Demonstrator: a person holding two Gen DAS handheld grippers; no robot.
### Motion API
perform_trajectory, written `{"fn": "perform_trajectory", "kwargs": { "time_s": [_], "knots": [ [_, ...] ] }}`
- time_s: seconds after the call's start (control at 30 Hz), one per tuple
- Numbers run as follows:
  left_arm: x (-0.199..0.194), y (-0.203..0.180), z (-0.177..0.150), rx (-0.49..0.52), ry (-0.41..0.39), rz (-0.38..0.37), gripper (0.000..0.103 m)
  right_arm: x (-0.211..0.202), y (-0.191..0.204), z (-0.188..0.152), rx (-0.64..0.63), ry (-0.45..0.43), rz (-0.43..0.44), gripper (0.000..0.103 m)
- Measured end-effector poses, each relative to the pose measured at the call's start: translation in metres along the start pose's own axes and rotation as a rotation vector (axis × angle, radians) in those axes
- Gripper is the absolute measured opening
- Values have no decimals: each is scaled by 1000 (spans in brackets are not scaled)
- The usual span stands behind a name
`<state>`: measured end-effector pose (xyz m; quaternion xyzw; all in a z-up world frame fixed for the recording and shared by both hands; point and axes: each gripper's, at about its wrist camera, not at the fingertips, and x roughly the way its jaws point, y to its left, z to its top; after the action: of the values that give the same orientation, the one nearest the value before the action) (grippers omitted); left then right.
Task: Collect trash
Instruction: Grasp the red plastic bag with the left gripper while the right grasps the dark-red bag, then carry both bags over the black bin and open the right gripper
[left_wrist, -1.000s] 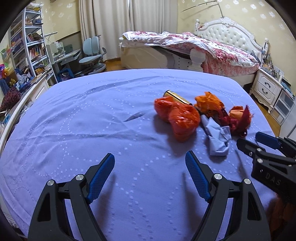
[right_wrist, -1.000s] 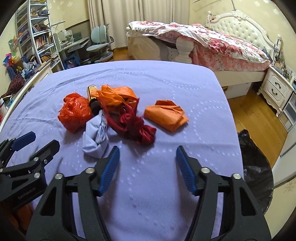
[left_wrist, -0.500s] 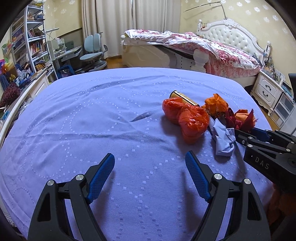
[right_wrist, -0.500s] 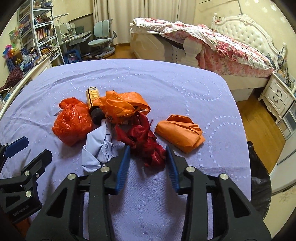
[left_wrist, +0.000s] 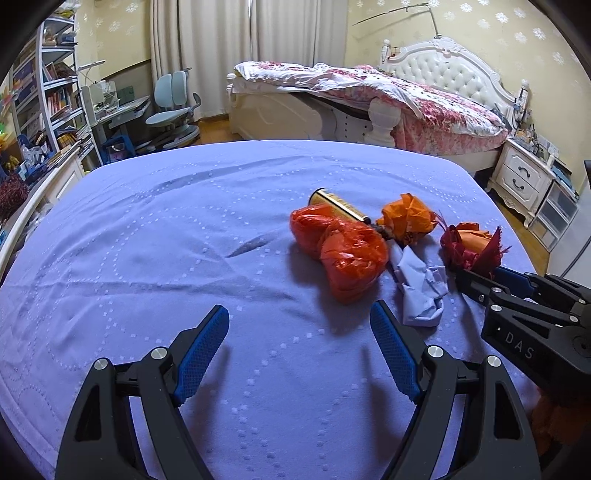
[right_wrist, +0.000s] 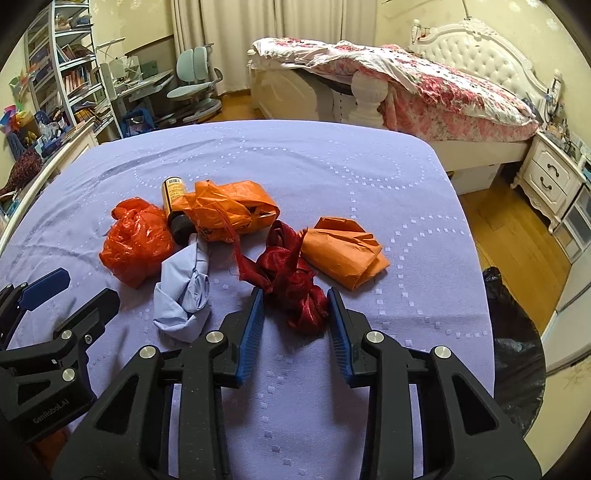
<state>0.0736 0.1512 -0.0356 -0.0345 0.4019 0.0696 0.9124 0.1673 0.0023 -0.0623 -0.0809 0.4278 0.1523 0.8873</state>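
Observation:
Trash lies on the purple bedspread (right_wrist: 332, 166): a dark red mesh wad (right_wrist: 291, 280), a folded orange paper (right_wrist: 343, 251), an orange plastic bag (right_wrist: 229, 210), a yellow bottle with a black cap (right_wrist: 175, 203), a red-orange bag (right_wrist: 136, 243) and a pale blue wad (right_wrist: 188, 288). My right gripper (right_wrist: 295, 317) is partly closed, its pads on either side of the red mesh wad's near end. My left gripper (left_wrist: 299, 343) is open and empty over bare bedspread, left of the red-orange bag (left_wrist: 340, 254). The right gripper (left_wrist: 480, 280) shows in the left wrist view beside the mesh wad (left_wrist: 469, 251).
A black trash bag (right_wrist: 513, 339) stands on the wooden floor at the bed's right edge. A second bed with pink bedding (right_wrist: 424, 81), a white nightstand (right_wrist: 550, 177), a desk chair (right_wrist: 192, 85) and bookshelves (right_wrist: 70, 81) stand beyond.
My right gripper has moved forward onto the red mesh wad and its jaws have narrowed around it. My left gripper stays open and has barely moved.

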Motion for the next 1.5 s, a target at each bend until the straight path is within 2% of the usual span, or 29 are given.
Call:
{"fn": "perform_trajectory", "kwargs": {
  "time_s": [0.3,0.7,0.73,0.8,0.83,0.9,0.93,1.17,1.5],
  "knots": [
    [8,-11,9,17,1,-8,79,1,-18,1,48,-5,2,34],
    [18,-12,19,-4,10,-6,78,1,-20,1,53,-6,11,34],
    [19,-13,19,1,9,-10,75,1,-20,1,53,-6,11,34],
    [21,-15,18,14,20,-22,58,1,-20,1,53,-6,11,34],
    [22,-16,17,18,28,-31,55,1,-20,1,52,-6,10,34],
    [24,-16,18,19,41,-49,36,1,-20,1,51,-6,9,34],
    [24,-16,18,18,46,-57,33,1,-20,1,52,-6,9,34],
    [20,-11,15,-5,42,-89,28,0,-19,0,49,-7,10,34],
    [4,-8,0,-2,24,-100,28,-12,-14,-12,41,-16,14,34]
  ]
}}
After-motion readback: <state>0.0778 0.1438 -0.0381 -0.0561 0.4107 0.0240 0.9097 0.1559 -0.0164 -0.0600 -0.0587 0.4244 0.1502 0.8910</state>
